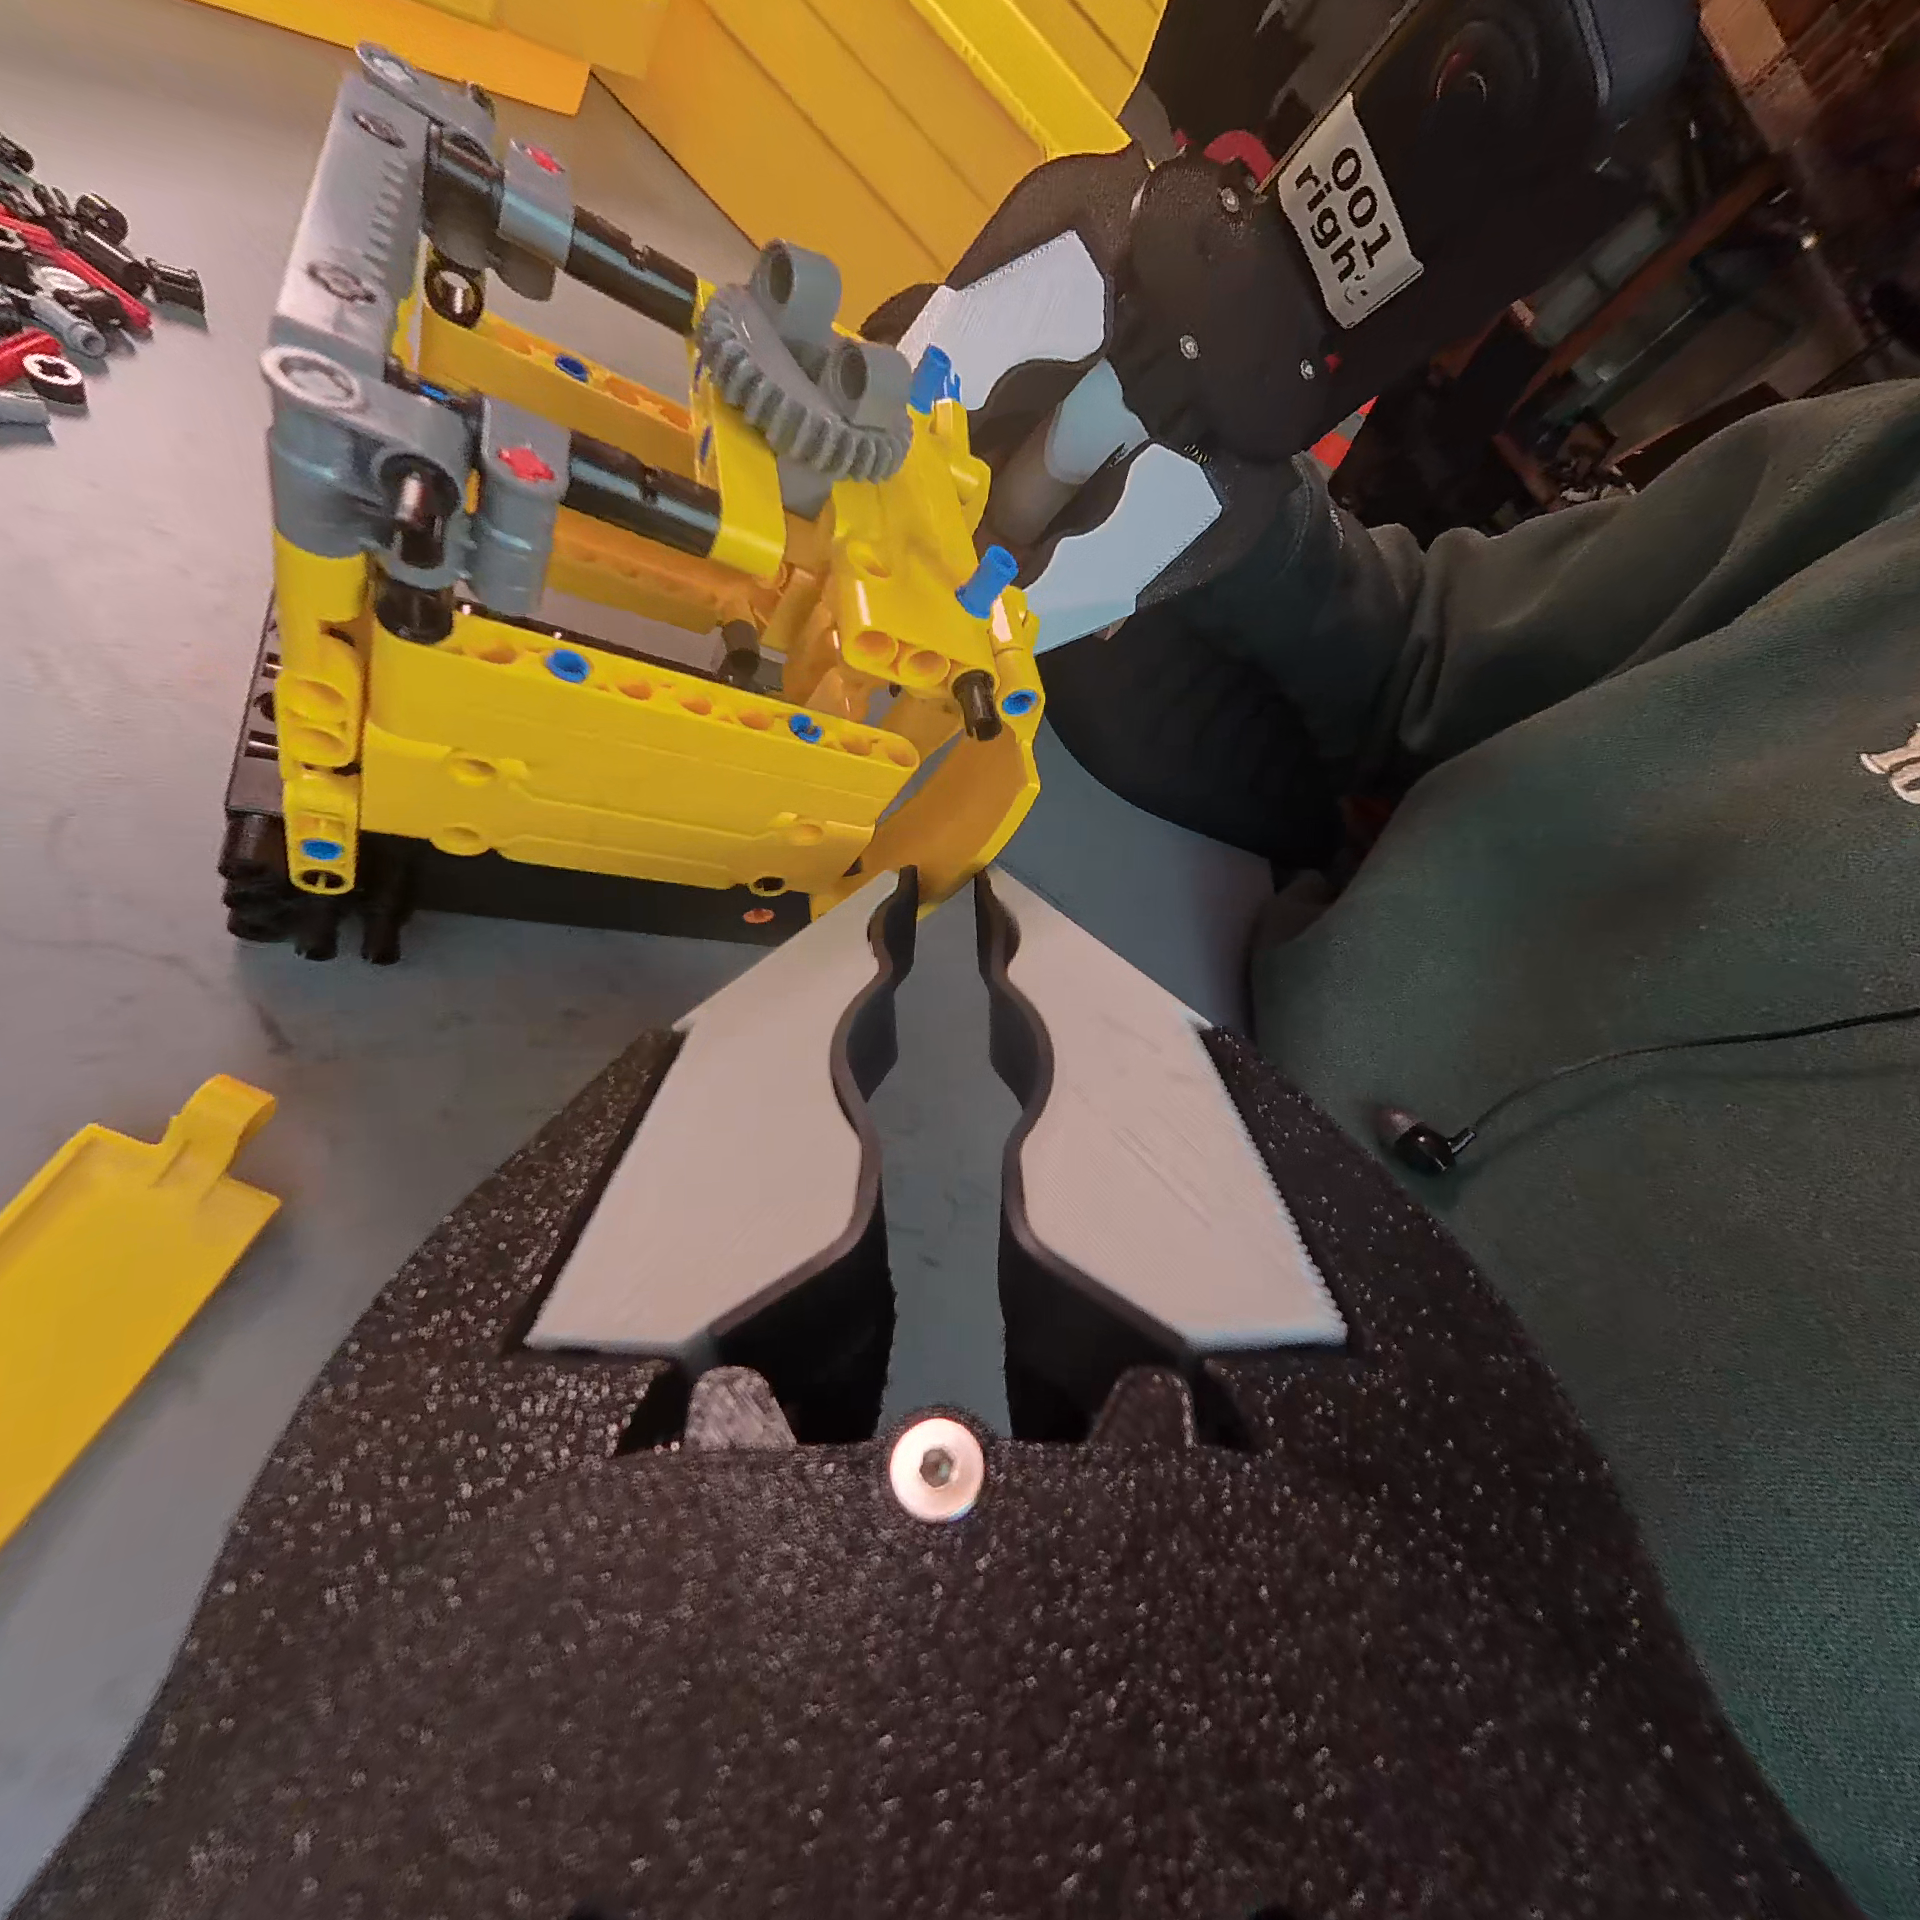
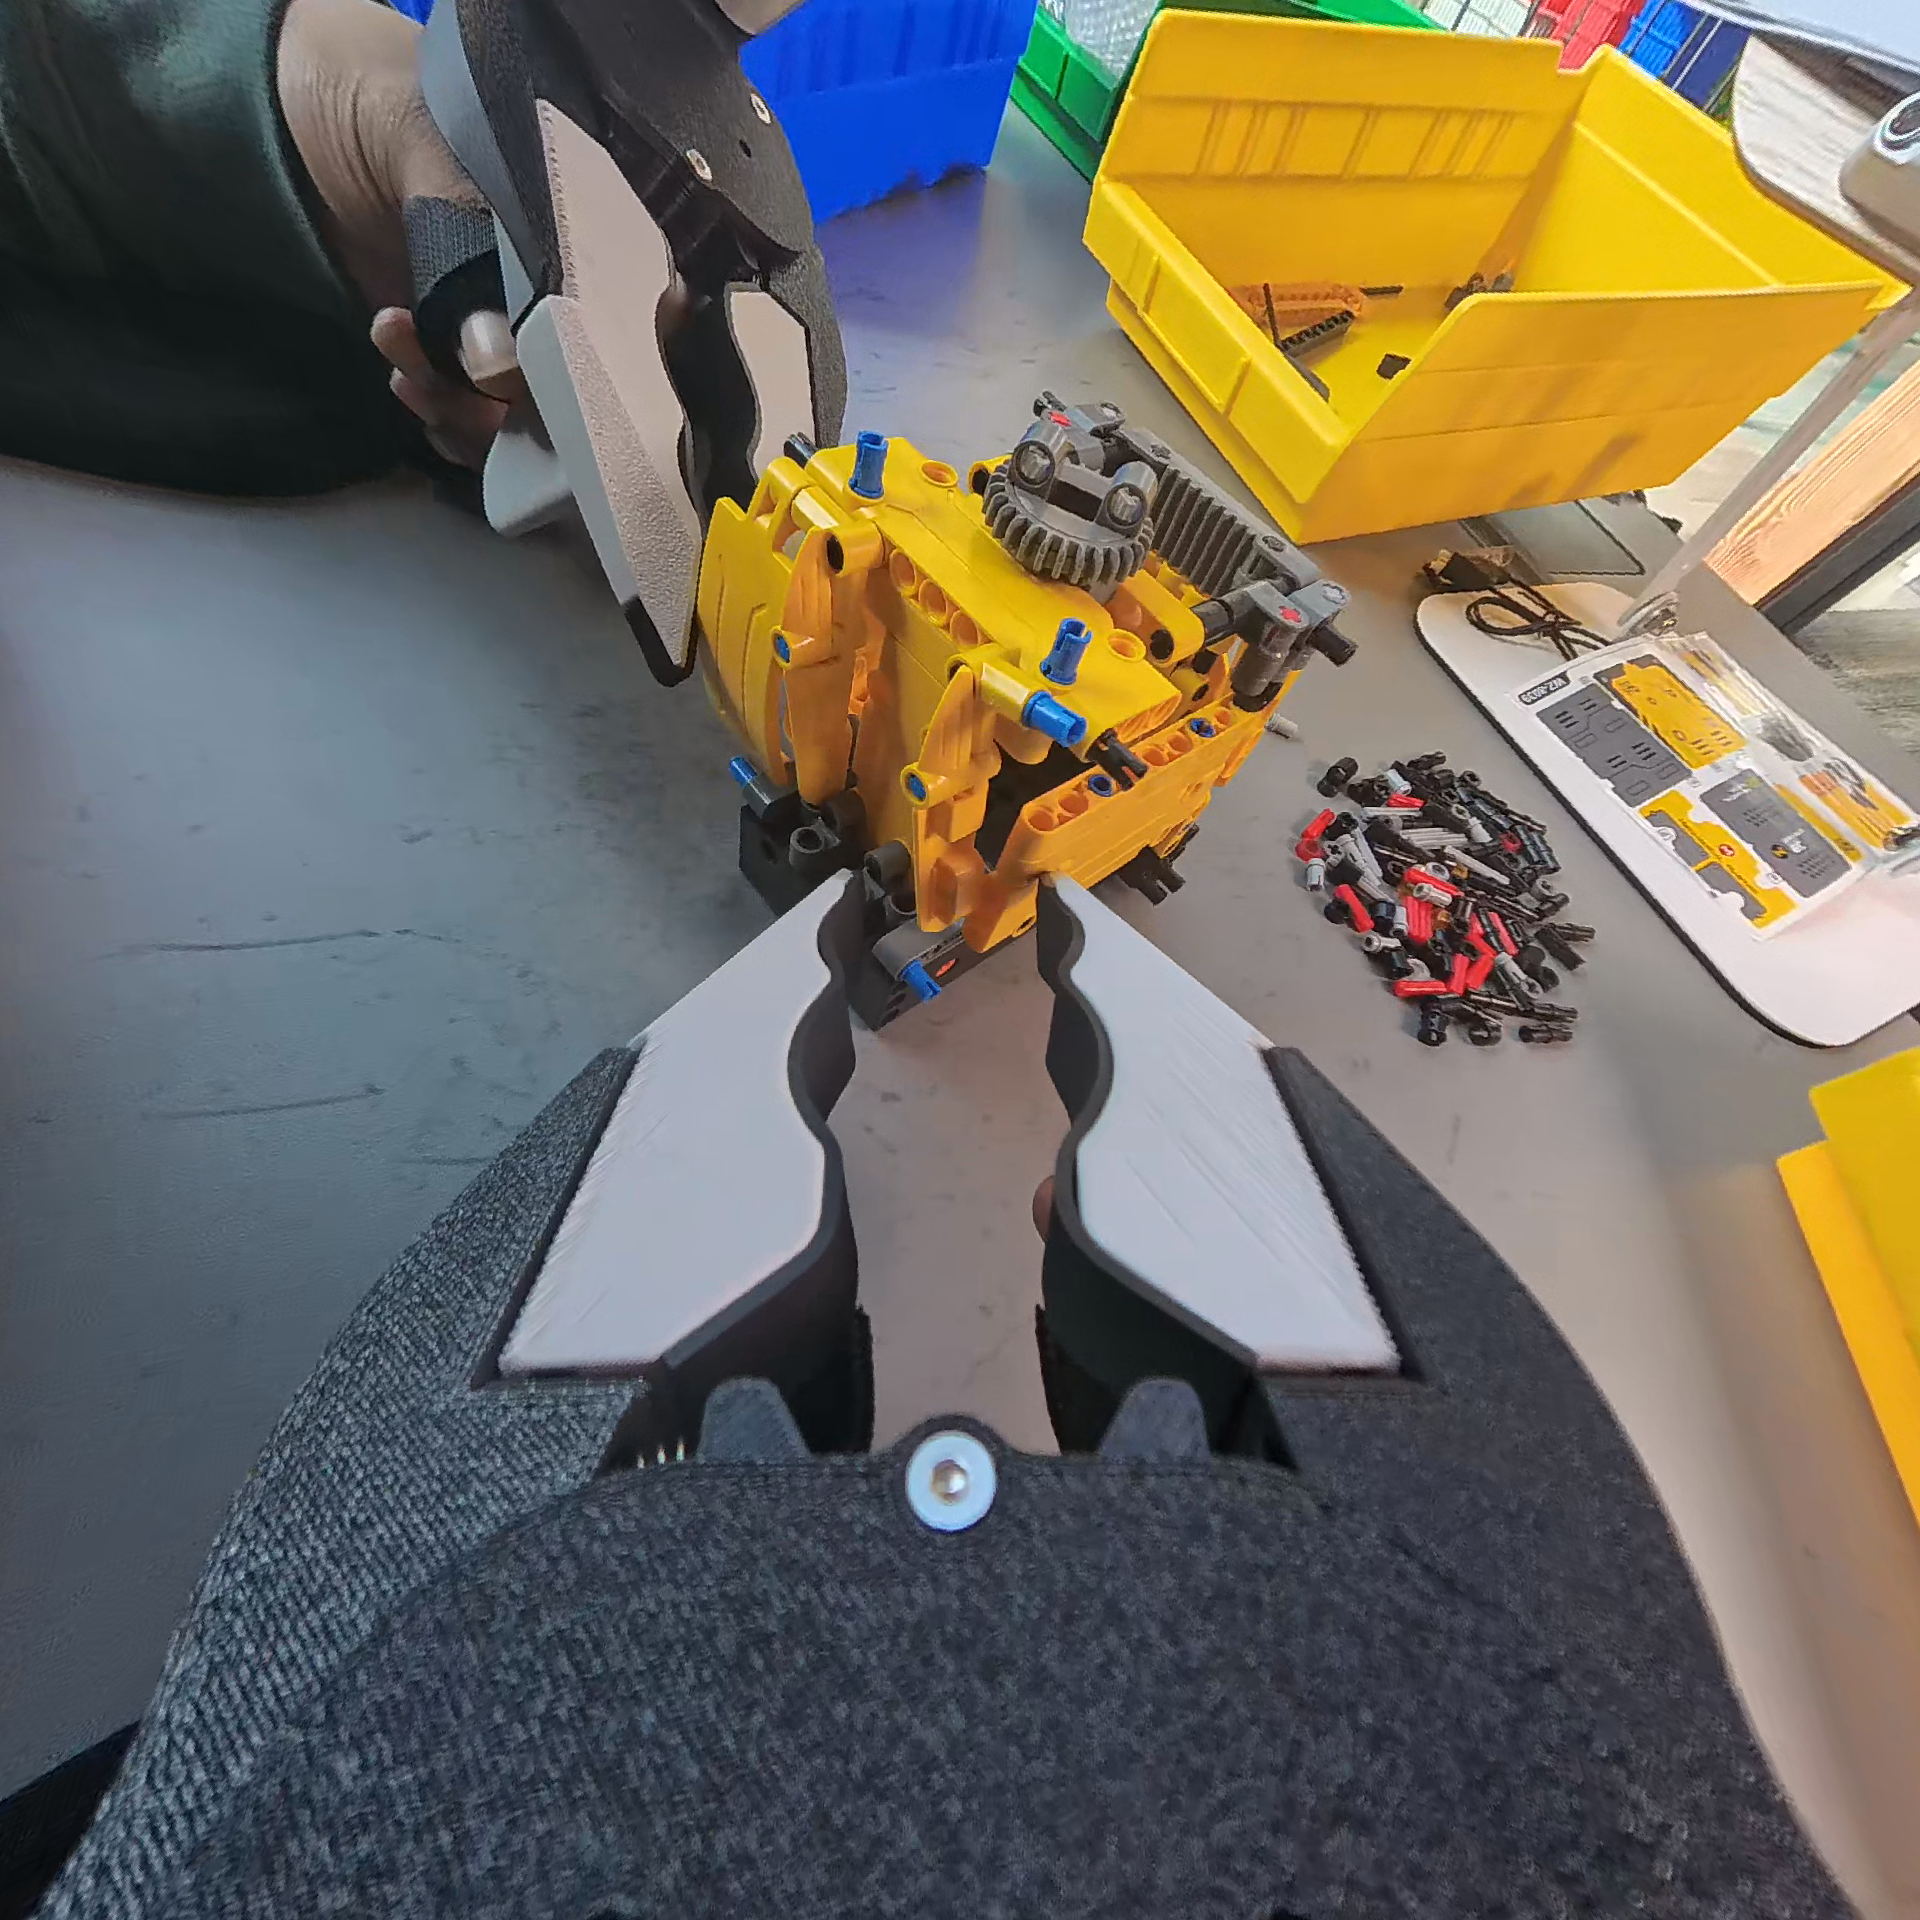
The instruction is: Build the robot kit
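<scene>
The left gripper [image 1: 943, 883] has its two grey fingers [image 1: 727, 1164] nearly closed, with only a narrow gap, and the tips pinch a curved yellow panel at the edge of the brick model [image 1: 582, 582]. The fingers are printed plastic with fine ridges and a wavy black inner lining, set in a rough, grainy black body.

The right gripper [image 2: 940, 894] is half open. Its tips stand on both sides of the lower yellow corner of the model [image 2: 987, 707], very near to it, but I cannot tell if they touch it. It does not clamp anything.

The model stands on the smooth grey desk [image 2: 312, 831], between the two grippers. It is made of yellow beams with round holes, blue pins, black axles, a black base, and grey parts: a toothed gear [image 2: 1049, 540] on top and a ribbed grey block behind it.

To the right of the model lies a loose heap of small parts [image 2: 1444, 894], black, red and grey. Beside the heap is a sticker sheet [image 2: 1714, 769] on a white mat. Behind the model stands a yellow plastic bin [image 2: 1299, 343] with an open front; inside it are a few long thin pieces. Farther back stand a blue bin [image 2: 883, 94] and a green one. A flat yellow plastic piece [image 1: 104, 1247] lies on the desk near the left gripper.
</scene>
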`<state>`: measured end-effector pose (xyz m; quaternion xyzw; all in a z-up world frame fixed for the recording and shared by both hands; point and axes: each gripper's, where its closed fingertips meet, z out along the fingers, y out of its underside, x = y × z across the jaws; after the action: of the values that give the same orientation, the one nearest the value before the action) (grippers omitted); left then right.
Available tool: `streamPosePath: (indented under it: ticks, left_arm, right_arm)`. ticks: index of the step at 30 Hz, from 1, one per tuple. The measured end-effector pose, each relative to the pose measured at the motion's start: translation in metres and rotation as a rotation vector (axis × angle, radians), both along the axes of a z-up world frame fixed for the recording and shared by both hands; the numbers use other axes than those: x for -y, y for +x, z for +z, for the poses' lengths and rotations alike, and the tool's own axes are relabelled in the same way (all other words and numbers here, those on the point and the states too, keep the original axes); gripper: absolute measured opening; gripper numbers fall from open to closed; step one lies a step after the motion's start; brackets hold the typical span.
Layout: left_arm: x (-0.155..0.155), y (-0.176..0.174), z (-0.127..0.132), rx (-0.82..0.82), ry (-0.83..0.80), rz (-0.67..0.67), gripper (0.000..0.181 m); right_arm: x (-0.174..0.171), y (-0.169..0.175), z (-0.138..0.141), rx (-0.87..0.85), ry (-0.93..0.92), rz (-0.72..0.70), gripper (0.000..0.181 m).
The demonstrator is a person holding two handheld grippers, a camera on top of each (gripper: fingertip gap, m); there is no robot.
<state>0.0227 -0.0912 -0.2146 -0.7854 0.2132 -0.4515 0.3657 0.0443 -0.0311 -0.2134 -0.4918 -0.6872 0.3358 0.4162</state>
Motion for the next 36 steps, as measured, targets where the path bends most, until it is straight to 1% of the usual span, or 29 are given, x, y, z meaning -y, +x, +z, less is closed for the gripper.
streamPosePath:
  ticks: [5, 7, 11, 15, 18, 22, 24, 27, 34, 35, 36]
  left_arm:
    - [0.0, 0.0, -0.002, -0.015, 0.001, 0.002, 0.012]
    - [-0.001, -0.002, -0.004, -0.033, 0.006, 0.01, 0.016]
    - [-0.002, -0.005, -0.004, -0.041, 0.011, 0.019, 0.016]
    - [0.006, -0.009, 0.001, -0.072, 0.076, -0.033, 0.021]
    - [0.004, -0.016, 0.004, -0.099, 0.115, -0.005, 0.021]
    - [0.002, -0.011, -0.007, -0.154, 0.108, -0.013, 0.021]
    - [0.001, -0.007, -0.011, -0.2, 0.128, -0.023, 0.019]
    - [-0.002, -0.003, -0.012, -0.251, 0.172, -0.02, 0.009]
    - [0.001, 0.0, -0.011, -0.222, 0.149, -0.039, 0.009]
    - [0.003, -0.001, -0.01, -0.221, 0.159, -0.055, 0.011]
    - [0.007, -0.002, -0.009, -0.222, 0.173, -0.076, 0.016]
  right_arm:
    - [0.001, -0.001, 0.0, -0.001, 0.0, -0.003, 0.033]
    - [0.001, -0.001, 0.0, -0.001, 0.007, -0.005, 0.033]
    - [0.002, 0.0, 0.0, 0.001, 0.005, 0.0, 0.031]
    - [0.002, 0.005, 0.0, 0.014, 0.031, 0.011, 0.023]
    - [0.002, 0.011, 0.005, 0.013, 0.03, 0.023, 0.016]
    - [0.01, 0.009, -0.003, 0.041, 0.05, 0.048, 0.016]
    - [0.008, 0.005, -0.006, 0.042, 0.069, 0.029, 0.016]
    - [0.013, 0.001, -0.009, 0.046, 0.057, 0.045, 0.017]
    - [0.016, 0.002, -0.011, 0.045, 0.034, 0.064, 0.017]
    - [0.015, 0.003, -0.011, 0.05, 0.035, 0.064, 0.017]
    - [0.013, 0.005, -0.011, 0.053, 0.042, 0.061, 0.017]
